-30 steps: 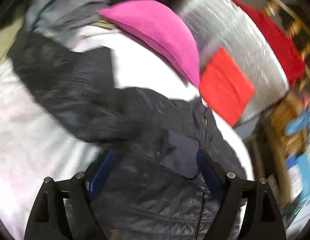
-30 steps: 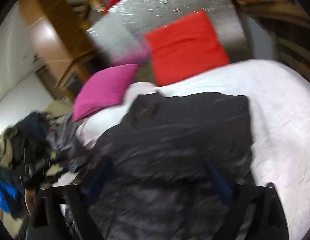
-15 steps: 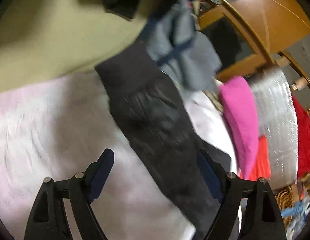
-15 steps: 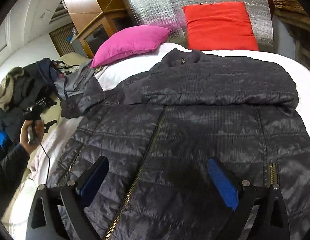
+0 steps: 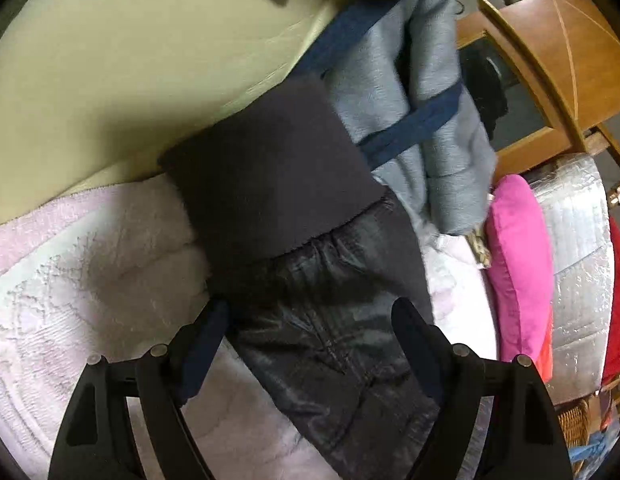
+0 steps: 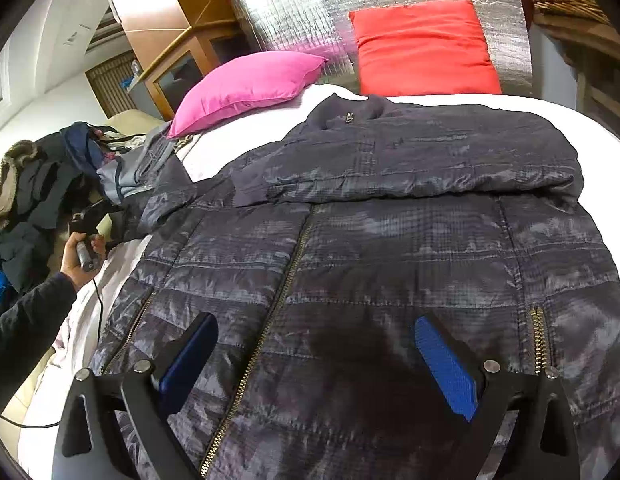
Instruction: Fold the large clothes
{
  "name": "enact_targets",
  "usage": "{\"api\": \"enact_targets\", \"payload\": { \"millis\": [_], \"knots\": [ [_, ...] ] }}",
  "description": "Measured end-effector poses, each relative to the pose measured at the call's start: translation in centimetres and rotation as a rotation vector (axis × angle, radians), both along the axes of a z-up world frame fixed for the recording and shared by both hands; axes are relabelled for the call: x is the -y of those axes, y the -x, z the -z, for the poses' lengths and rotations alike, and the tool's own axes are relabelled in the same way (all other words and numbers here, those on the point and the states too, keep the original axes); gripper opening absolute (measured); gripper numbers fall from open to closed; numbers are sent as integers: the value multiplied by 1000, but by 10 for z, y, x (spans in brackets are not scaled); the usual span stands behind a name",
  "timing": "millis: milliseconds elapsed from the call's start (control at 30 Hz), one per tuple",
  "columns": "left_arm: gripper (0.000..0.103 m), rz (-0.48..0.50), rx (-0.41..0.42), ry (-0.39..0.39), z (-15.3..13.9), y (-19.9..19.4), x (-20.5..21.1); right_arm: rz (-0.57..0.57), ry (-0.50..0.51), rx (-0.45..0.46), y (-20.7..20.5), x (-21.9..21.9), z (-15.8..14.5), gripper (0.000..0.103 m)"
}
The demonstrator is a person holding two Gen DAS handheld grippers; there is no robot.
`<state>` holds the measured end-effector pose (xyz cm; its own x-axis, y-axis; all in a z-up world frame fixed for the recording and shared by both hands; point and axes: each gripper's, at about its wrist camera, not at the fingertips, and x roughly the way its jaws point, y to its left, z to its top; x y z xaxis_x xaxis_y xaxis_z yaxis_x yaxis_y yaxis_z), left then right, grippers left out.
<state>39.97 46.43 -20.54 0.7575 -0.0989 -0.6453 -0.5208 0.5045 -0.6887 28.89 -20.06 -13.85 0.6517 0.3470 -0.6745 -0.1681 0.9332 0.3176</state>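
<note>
1 sleeve of the dark quilted jacket (image 6: 374,264) already lies folded across the chest, just under the collar; the other sleeve (image 5: 310,248) is stretched out toward the bed's edge, its knit cuff (image 5: 265,164) reaching the cream surface beyond. I judge the fold to be at an early stage: this 2nd sleeve needs bringing in, then the body needs doubling over. The jacket lies front up and zipped on the bed, filling most of it.

My left claw (image 5: 310,320) is released, its jaws standing wide on either side of the outstretched sleeve near the cuff without pinching it. My right claw (image 6: 318,344) is also released, jaws spread above the lower front panel, holding nothing.

Beneath is a pale textured bedspread (image 5: 89,300). At the head of the bed sit a magenta pillow (image 6: 249,80) and a red cushion (image 6: 422,48) against a silvery quilted headboard (image 6: 310,0). A grey garment (image 5: 430,120) and a heap of other clothes (image 6: 25,184) wait to the side, with wooden furniture (image 6: 149,8) behind.
</note>
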Motion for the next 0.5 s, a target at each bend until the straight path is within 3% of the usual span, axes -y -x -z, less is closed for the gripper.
{"api": "enact_targets", "payload": {
  "millis": [67,133,200,300,367,433,500],
  "knots": [
    [79,-25,-14,10,5,-2,-4,1,-2,2,0,0,-1,100],
    [52,-43,-50,-2,9,0,-5,0,-5,4,0,1,-2,100],
    [43,-34,-74,-4,11,-1,-9,1,-8,4,0,3,-2,100],
    [44,-54,-64,45,12,4,-15,-2,-11,6,1,5,-4,100],
    [46,-57,-63,12,8,6,-13,-4,-12,14,3,5,-6,100],
    [66,-62,-62,-6,6,4,-11,-5,-14,16,3,4,-6,100],
    [69,-97,-53,-3,6,2,-9,-7,-14,18,3,3,-7,100]
  ]
}}
